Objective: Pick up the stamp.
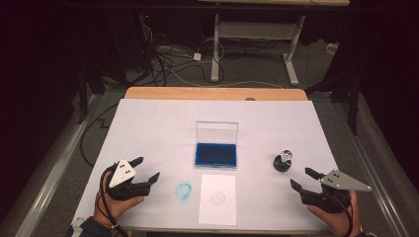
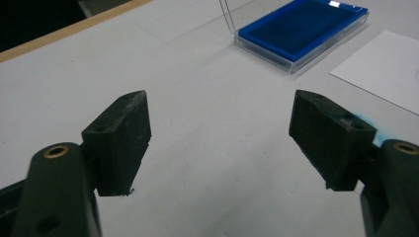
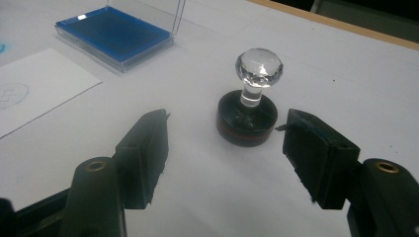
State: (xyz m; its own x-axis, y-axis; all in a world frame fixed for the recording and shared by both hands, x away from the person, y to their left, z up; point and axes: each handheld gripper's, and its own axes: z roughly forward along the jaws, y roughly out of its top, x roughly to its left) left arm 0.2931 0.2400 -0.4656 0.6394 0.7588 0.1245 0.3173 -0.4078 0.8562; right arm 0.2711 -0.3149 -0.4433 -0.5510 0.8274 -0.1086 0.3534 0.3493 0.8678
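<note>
1. Two grippers rest low in the high view: the left gripper (image 1: 148, 169) at lower left and the right gripper (image 1: 303, 179) at lower right, each held by a hand at the bottom edge.
2. Left gripper: its jaws stand wide apart with nothing between them. In the left gripper view they frame bare white table surface (image 2: 207, 128).
3. Right gripper: its jaws are also spread wide and hold nothing. In the right gripper view the stamp (image 3: 248, 118) stands just beyond the jaw tips, centred between them and not touching either.
4. Stamp: a round black base with a clear faceted knob on a short clear stem, upright. In the high view it sits right of centre, just up and left of the right gripper's jaws.
5. Ink pad (image 1: 216, 153): a blue pad in a clear case near the centre of the high view, its transparent lid (image 1: 217, 132) standing upright at the far edge. It appears at upper right in the left gripper view and at upper left in the right gripper view.
6. White paper sheet (image 1: 217, 198): it lies just below the ink pad in the high view, at the lower centre, and carries a faint round blue print near its middle.
7. Blue ink smudge (image 1: 184, 191): a round smear on the table covering, just left of the paper sheet, between it and the left gripper.
8. Table: a white covering spreads over most of the top; a strip of wooden table edge (image 1: 212, 93) shows along the far side.
</note>
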